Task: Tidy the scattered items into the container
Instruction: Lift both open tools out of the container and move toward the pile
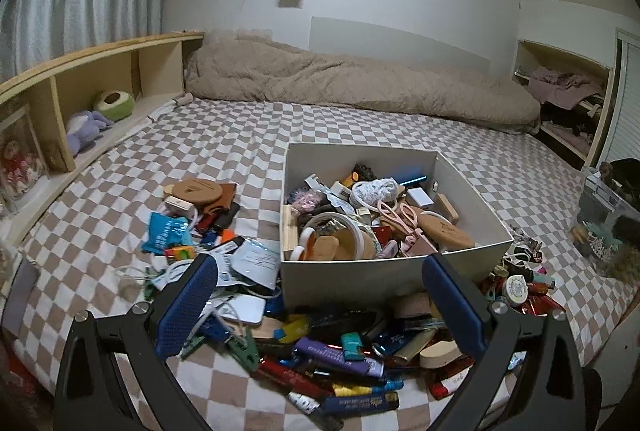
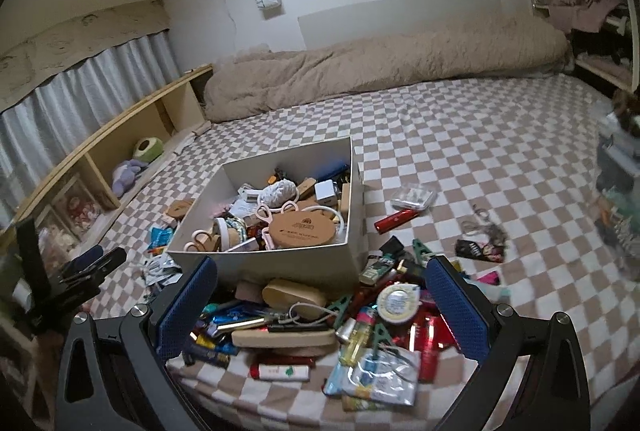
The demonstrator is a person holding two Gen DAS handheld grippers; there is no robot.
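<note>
A white box (image 1: 352,273) (image 2: 280,263) sits on the checkered bed, partly filled with small items such as pink scissors (image 1: 394,213) and a round wooden lid (image 2: 302,231). Loose lighters, clips and packets lie piled before the box (image 1: 340,347) (image 2: 304,323) and on its left (image 1: 192,227). My left gripper (image 1: 320,307) hangs open above the near pile, nothing between its blue pads (image 1: 188,307). Also open and empty, my right gripper (image 2: 320,307) hovers over the pile by the box's near wall. The left gripper (image 2: 86,267) shows at the left edge of the right wrist view.
A rolled beige duvet (image 1: 360,83) lies along the far wall. A wooden shelf (image 1: 100,71) with plush toys runs along the left. A red tube (image 2: 396,219), a clear packet (image 2: 414,197) and keys (image 2: 486,227) lie right of the box. A cluttered clear bin (image 1: 608,215) stands at right.
</note>
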